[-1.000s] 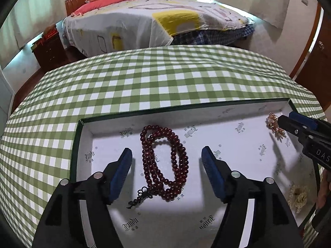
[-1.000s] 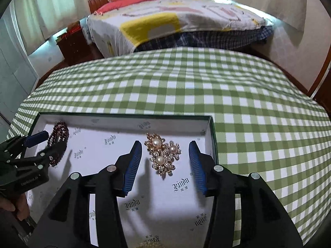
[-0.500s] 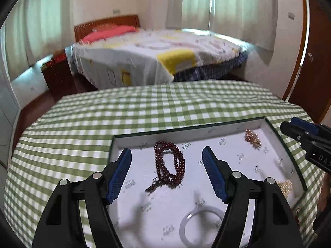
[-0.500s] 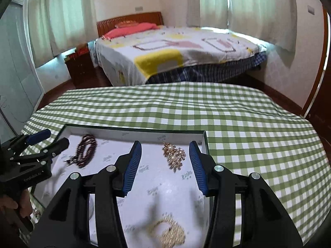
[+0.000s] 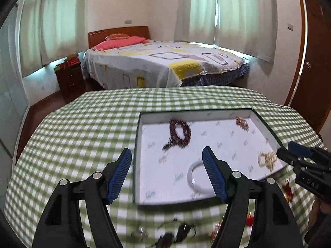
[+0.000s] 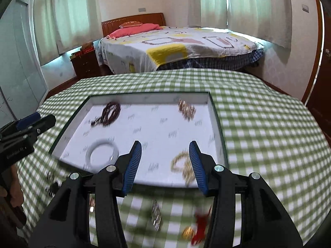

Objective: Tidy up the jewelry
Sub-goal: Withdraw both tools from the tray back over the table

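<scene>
Both tongs are drawing back and up from the box [image 5: 266,128], so that far more of the room and the checked worktop [image 5: 82,128] is showing than a second ago. Left tongs [image 5: 166,173] are standing wide apart with nothing between the pads; right tongs [image 6: 165,163] are parted less widely and are likewise gripping nothing. Inside the shallow white-lined box, a dark red bead string [image 5: 179,133] is lying doubled near the far left, a gold brooch [image 5: 242,123] is sitting in the far right corner, a white bangle [image 6: 102,155] is resting flat near the front left, and a gold chain piece [image 6: 183,165] is lying near the front right. Motion blur is softening all four. Several small pieces, among them a red tasselled one [image 6: 199,225] and a round gold one [image 6: 187,233], are lying loose on the cloth in front of the box; their shapes are too smeared to name. Bare cloth is stretching to the left, right and far side of the box, with a bed [image 5: 165,62] beyond the worktop's far edge.
</scene>
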Demonstrator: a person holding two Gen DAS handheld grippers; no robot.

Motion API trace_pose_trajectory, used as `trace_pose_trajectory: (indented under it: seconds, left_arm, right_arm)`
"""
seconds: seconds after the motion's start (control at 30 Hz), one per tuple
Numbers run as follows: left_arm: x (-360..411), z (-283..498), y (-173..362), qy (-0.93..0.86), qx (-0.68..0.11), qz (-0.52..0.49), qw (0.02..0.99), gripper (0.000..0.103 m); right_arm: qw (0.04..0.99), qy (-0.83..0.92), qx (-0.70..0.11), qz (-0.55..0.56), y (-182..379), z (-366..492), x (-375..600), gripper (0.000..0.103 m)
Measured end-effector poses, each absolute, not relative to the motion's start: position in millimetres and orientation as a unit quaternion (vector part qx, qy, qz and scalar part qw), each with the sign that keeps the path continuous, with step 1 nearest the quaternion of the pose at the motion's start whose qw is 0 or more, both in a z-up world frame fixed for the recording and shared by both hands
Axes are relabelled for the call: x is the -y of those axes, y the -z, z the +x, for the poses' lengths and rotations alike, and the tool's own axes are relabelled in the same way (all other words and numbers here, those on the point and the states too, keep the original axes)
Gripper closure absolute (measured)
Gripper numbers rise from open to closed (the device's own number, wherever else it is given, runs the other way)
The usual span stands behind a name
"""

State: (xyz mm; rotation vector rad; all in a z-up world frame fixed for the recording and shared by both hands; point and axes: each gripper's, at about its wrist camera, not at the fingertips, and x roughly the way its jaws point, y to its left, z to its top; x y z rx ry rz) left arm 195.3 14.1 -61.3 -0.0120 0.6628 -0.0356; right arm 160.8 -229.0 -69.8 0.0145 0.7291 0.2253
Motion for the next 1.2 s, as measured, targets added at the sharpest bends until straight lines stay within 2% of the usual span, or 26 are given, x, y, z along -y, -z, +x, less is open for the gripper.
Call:
trace_pose_trajectory:
  seconds: [0.33, 0.7, 0.77, 1.03, 1.2]
  left_arm:
    - [-37, 138, 86, -0.012, -0.339, -0.019, 0.941, 0.034]
    - [-49, 119, 109, -0.021, -0.367, -0.024, 0.930, 0.034]
    - [-49, 119, 109, -0.020, -0.366, -0.023, 0.930, 0.034]
    - [-50, 121, 117, -0.019, -0.375, -0.024, 0.926, 0.034]
    - [-50, 122, 120, -0.019, -0.380, -0.023, 0.925, 0.034]
  right_arm:
    - [0.922, -0.116, -0.370, -0.009, 102, 113, 220, 0.056]
    - [0.910, -0.116, -0.398, -0.010, 122, 120, 218, 0.059]
    - [0.907, -0.116, -0.405, -0.010, 125, 122, 218, 0.065]
    - [0.903, -0.110, -0.415, -0.022, 131, 124, 216, 0.070]
    - [0.904, -0.111, -0.412, -0.030, 132, 122, 214, 0.089]
